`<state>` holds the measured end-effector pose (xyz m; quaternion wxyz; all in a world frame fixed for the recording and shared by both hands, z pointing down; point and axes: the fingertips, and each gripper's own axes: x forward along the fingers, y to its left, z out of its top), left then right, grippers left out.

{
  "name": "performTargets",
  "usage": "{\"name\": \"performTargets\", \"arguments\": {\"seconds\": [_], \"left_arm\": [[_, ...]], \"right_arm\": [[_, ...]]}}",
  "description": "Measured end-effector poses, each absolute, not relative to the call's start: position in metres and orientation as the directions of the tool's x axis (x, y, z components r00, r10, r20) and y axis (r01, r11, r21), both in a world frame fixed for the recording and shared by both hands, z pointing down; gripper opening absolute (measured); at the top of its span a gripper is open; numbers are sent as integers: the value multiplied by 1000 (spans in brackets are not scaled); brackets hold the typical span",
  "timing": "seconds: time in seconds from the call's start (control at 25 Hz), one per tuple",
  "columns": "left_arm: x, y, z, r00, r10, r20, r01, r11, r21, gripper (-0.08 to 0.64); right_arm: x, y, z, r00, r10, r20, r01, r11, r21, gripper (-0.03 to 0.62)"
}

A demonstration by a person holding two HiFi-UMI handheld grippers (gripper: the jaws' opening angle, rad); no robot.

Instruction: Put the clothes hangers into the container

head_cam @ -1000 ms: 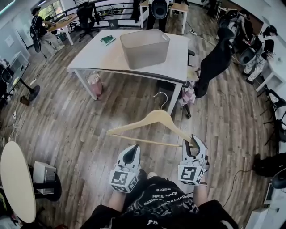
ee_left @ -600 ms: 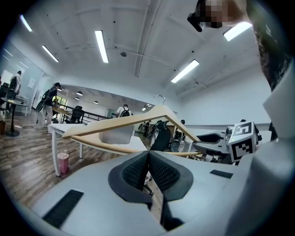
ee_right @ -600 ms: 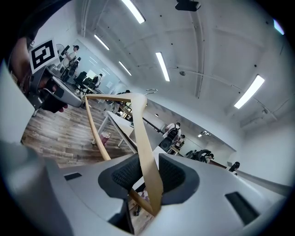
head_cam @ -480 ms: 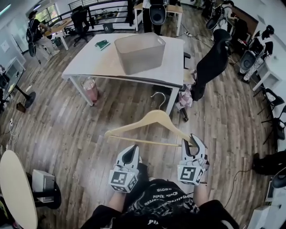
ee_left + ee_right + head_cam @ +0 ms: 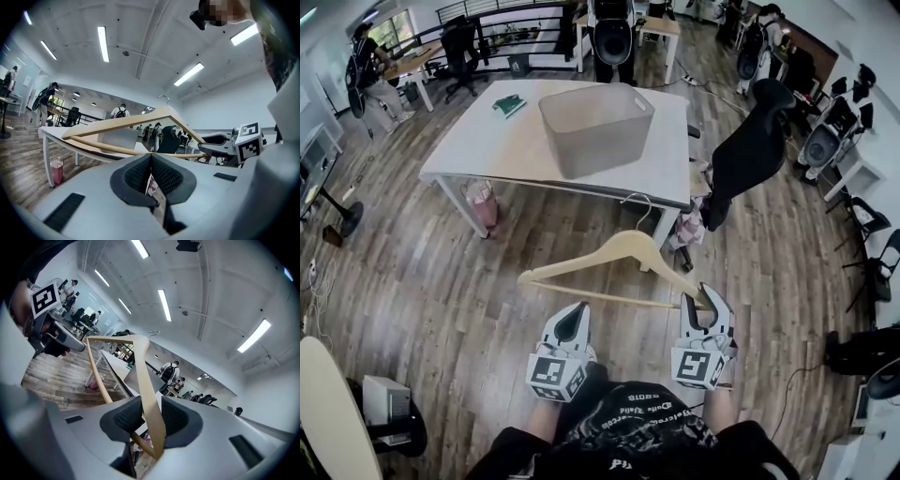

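nearest in, the left gripper (image 5: 573, 322) rides low at about seven o'clock of the head view, its pads pressed together on nothing, just along for the walk. beside it at five o'clock the right gripper (image 5: 704, 302) is doing the work: its jaws pinch the far right tip of the wooden hanger (image 5: 591, 255), where shoulder and bottom bar meet, and the rest of the hanger fans out flat toward ten o'clock with its metal hook (image 5: 637, 202) pointing up at twelve. the hanger is in the air over the wood floor, well short of the target. straight ahead at twelve o'clock stands the white table (image 5: 516, 141) with the grey container (image 5: 595, 131) on it, open top up; it looks empty from here, though the angle doesn't really show its bottom. so i'd call this the carry leg, hanger in hand, drop-off not yet made. the next move calls for closing the remaining gap, lifting the hanger above the rim, then angling it down, since the hanger looks as wide as the container's mouth, before the jaws let go. compared with a second ago, the table and container have slid lower and grown in the head view, so the person has stepped closer, while the grip on the hanger and the idle left gripper look unchanged.
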<state>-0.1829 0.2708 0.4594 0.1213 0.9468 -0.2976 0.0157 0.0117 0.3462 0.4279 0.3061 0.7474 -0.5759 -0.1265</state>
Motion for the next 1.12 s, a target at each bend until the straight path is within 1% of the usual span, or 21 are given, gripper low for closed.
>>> {"name": "performTargets", "arguments": {"seconds": [0.2, 0.32, 0.52, 0.64, 0.92, 1.12], "left_arm": [[-189, 211, 461, 833, -544, 106, -553, -806, 213, 20], [-193, 181, 463, 845, -525, 99, -533, -815, 227, 20], [-198, 144, 467, 859, -503, 99, -511, -831, 221, 20], [-198, 130, 468, 862, -497, 101, -506, -832, 226, 20], [-207, 106, 476, 853, -506, 125, -521, -822, 230, 20], [-211, 86, 481, 828, -545, 130, -560, -796, 229, 20]], "right_arm": [[2, 294, 427, 310, -940, 143, -767, -158, 622, 137], [-3, 270, 425, 339, -930, 145, -768, -184, 613, 137], [-8, 242, 426, 380, -915, 138, -767, -228, 600, 137], [-8, 232, 432, 387, -909, 154, -779, -233, 582, 137], [-10, 201, 436, 382, -911, 155, -782, -229, 580, 137], [-3, 178, 441, 380, -914, 143, -763, -223, 606, 138]]}}
